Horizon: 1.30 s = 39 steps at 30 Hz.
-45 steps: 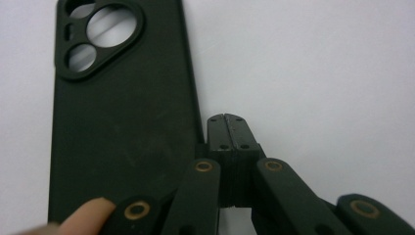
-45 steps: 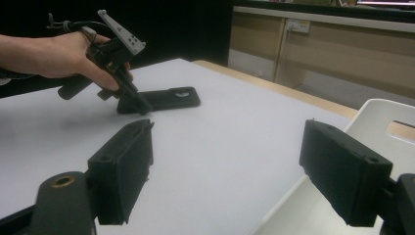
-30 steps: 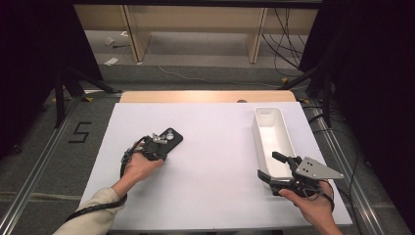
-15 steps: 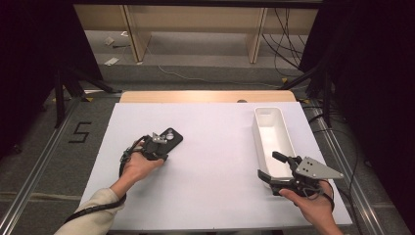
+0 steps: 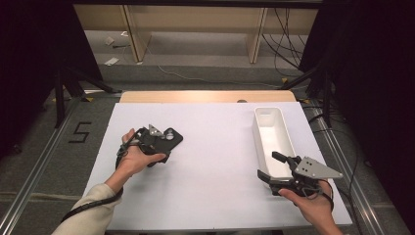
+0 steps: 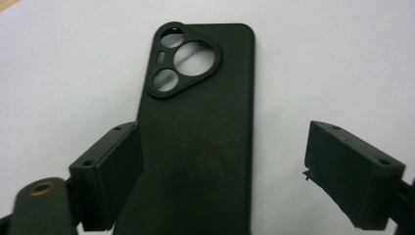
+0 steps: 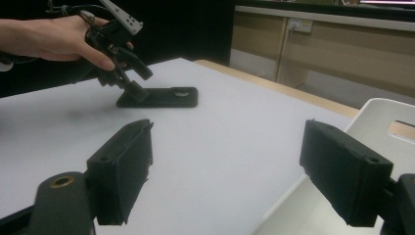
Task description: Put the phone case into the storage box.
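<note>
So the case (image 6: pixel 195 137) is a matte black phone case lying flat, back up, with a rounded-triangle camera bump holding three round cutouts. It sits on the left part of the white tabletop (image 5: pixel 215 147). Its long axis runs away from the left tool (image 6: pixel 222 171), camera end farthest. That tool's jaws have just been opening; the case lies between them, left pad maybe touching its edge, hard to tell. Right tool (image 5: pixel 268 166) hangs open, empty, by the white bin (image 5: pixel 281 144).
</note>
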Motion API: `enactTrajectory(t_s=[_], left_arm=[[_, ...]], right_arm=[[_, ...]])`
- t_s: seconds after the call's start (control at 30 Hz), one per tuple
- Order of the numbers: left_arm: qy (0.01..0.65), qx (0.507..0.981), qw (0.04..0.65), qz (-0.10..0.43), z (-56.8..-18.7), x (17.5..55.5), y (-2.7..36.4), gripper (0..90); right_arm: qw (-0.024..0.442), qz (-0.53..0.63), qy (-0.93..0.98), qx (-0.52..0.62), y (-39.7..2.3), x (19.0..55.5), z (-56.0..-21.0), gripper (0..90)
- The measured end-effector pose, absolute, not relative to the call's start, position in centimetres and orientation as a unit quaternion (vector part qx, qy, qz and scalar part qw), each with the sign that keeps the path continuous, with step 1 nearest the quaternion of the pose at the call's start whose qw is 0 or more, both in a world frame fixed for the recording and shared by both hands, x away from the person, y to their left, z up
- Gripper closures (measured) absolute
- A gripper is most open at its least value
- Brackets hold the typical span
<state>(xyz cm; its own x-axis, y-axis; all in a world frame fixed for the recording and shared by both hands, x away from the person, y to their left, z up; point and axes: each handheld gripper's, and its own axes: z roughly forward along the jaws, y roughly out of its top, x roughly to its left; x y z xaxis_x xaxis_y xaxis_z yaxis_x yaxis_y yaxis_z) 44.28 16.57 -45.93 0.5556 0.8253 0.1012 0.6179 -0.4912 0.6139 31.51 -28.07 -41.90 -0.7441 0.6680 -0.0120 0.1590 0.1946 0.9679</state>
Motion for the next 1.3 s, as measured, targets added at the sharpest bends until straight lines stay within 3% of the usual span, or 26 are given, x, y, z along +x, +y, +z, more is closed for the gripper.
enactTrajectory(t_s=[0.27,1.0,1.3], left_arm=[[0.408,0.861,0.244,0.181,-46.4,45.4,16.7,0.0],[0.419,0.867,0.217,0.162,-47.9,47.4,17.5,6.1],[0.420,0.869,0.220,0.144,-48.1,47.8,17.8,4.4]], right_arm=[[0.225,0.569,0.740,0.279,-28.0,31.6,-41.9,21.0],[0.223,0.565,0.743,0.281,-28.0,31.6,-42.0,21.1],[0.223,0.565,0.742,0.283,-28.1,31.6,-42.0,21.1]])
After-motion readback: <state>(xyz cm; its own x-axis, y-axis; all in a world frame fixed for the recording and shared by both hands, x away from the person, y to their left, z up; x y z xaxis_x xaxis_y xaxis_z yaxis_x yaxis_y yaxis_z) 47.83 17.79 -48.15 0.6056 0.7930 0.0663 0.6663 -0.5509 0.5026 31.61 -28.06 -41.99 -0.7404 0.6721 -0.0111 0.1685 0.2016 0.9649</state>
